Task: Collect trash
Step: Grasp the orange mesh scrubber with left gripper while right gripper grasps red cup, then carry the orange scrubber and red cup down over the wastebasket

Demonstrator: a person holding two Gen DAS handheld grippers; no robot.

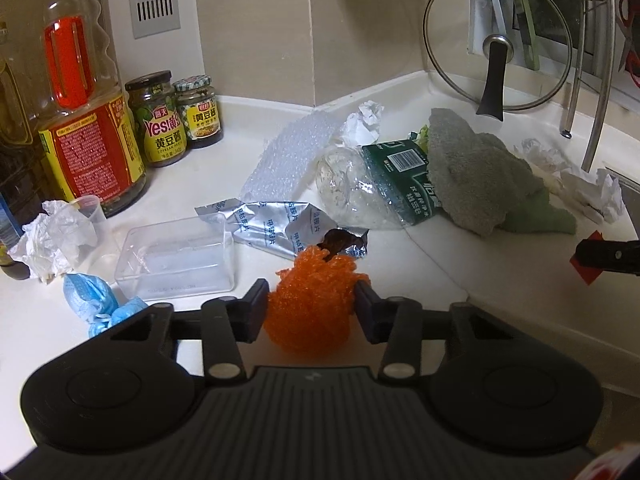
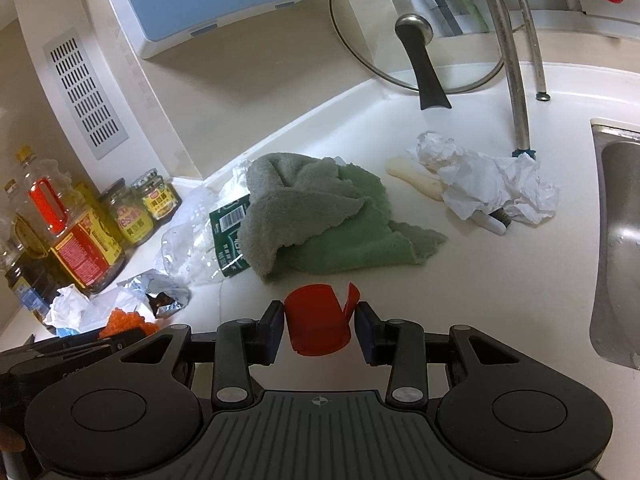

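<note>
We see two jars (image 1: 160, 120) on the desk (image 1: 500, 280); left tongs (image 1: 311, 296) pinch one orange mesh (image 1: 308, 304), right tongs (image 2: 319, 314) clamp one red cap (image 2: 316, 324).

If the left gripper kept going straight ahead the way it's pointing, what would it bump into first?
The left gripper, shut on the orange mesh ball, would probably first meet the torn silver foil wrapper lying just ahead on the counter, though depth is hard to judge.
</note>
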